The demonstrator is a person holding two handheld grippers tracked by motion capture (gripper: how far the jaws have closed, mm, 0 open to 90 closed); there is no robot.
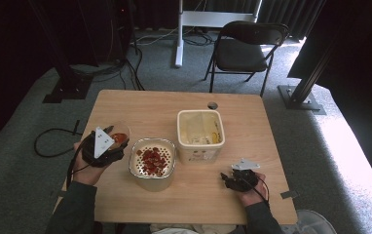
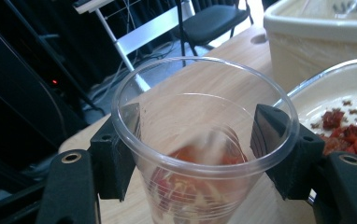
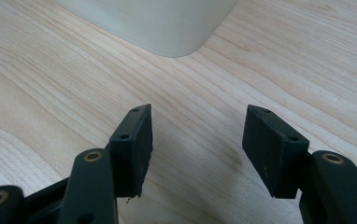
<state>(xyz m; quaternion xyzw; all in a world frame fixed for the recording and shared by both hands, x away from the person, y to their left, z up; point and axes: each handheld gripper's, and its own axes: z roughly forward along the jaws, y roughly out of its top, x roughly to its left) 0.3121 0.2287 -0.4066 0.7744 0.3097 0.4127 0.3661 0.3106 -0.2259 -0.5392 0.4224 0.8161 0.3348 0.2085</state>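
Presently the left gripper [image 2: 204,154] is clamped on a clear plastic cup [image 2: 203,140], one pad on each side just below the rim, which keeps the cup upright and its mouth free. Red pieces sit in the cup's bottom. In the high view the cup [image 1: 118,134] is held near the counter's left edge, just left of the glass bowl [image 1: 152,170], whose pale contents are topped with the same red pieces; judged from this, the cup serves to carry topping to the bowl. Behind the bowl stands a cream square tub [image 1: 200,135], open on top. The right gripper [image 3: 196,140] rests low over bare counter [image 3: 50,93], jaws apart with nothing between them, well clear of the work, with the tub's corner ahead of it.
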